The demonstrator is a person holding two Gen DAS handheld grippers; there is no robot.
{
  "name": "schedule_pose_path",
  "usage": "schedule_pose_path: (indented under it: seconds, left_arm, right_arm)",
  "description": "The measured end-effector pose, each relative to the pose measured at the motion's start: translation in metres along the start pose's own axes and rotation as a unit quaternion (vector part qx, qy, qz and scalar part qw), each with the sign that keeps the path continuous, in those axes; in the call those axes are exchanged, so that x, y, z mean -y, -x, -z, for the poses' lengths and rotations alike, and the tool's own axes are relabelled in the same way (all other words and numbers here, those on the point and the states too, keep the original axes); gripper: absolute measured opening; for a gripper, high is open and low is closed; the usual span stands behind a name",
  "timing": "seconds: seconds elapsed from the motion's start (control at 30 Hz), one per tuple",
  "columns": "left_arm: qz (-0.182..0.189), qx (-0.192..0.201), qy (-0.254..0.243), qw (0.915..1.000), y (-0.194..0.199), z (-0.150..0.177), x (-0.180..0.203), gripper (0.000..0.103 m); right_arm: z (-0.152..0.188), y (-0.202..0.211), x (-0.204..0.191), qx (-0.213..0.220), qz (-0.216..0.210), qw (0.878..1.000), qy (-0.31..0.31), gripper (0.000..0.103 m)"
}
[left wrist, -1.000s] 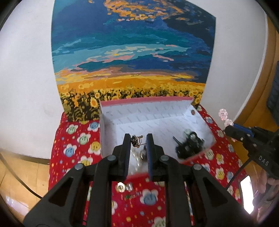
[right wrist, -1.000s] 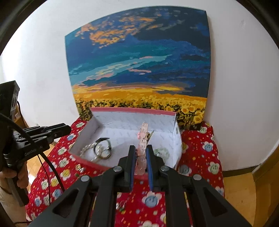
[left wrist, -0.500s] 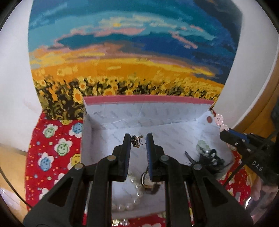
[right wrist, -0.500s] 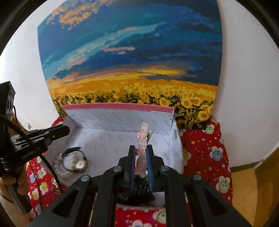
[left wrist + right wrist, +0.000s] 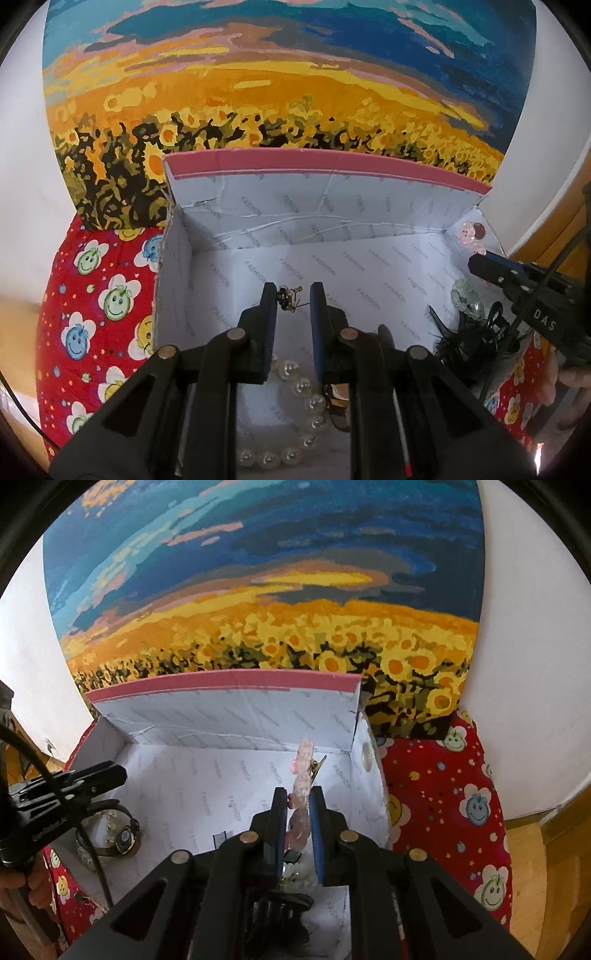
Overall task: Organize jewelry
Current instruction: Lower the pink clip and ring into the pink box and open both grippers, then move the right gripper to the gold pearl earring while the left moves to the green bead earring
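Behind the red smiley cloth (image 5: 92, 306) a sunflower painting (image 5: 280, 92) leans on the white wall. Your left gripper (image 5: 293, 295) pinches a small dark earring (image 5: 289, 297) by one end, so it hangs between the fingertips over the box (image 5: 325, 166), likely ready to drop. Your right gripper (image 5: 299, 801) is clenched on a pink flower clip (image 5: 303, 775) that sticks up over the box's right side. Below you, inside the box, lie a pearl bracelet (image 5: 306, 398) near left and a black hair claw (image 5: 469, 336) near right.
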State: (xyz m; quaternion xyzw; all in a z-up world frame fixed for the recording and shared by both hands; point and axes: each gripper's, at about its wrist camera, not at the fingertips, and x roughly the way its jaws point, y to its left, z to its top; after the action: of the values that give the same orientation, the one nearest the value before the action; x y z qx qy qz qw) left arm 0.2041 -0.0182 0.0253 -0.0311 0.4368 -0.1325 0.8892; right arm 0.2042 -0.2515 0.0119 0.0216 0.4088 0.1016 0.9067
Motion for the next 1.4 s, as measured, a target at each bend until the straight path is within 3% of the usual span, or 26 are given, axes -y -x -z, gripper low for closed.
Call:
schedule_pose_path:
  seconds: [0.3,0.43,0.63,0.77,1.07,1.4]
  left_arm:
    - [0.007,-0.004,-0.004,1.0,-0.001,0.0,0.004,0.012]
    - [0.007,-0.001,-0.001,1.0,0.004,-0.001,0.009,0.035]
    - [0.007,0.01,-0.009,0.9999,0.02,-0.002,0.013,0.036]
    - [0.009,0.016,-0.011,0.9998,0.031,-0.003,0.018,0.036]
    - [0.017,0.031,-0.027,0.999,0.077,0.012,0.03,0.036]
    - [-0.006,0.049,-0.008,0.9988,0.131,0.034,0.027,0.036]
  right_arm:
    - [0.001,-0.002,0.003,-0.006,-0.013,1.0,-0.016,0.015]
    - [0.002,0.004,0.002,0.002,-0.014,1.0,-0.012,0.021]
    - [0.002,0.021,-0.004,0.012,-0.023,1.0,-0.011,0.025]
    - [0.008,0.039,-0.006,0.021,-0.03,0.999,-0.02,0.039]
    - [0.025,0.094,-0.023,0.041,-0.051,0.997,-0.03,0.042]
    - [0.059,0.159,-0.044,0.055,-0.052,0.997,-0.019,0.045]
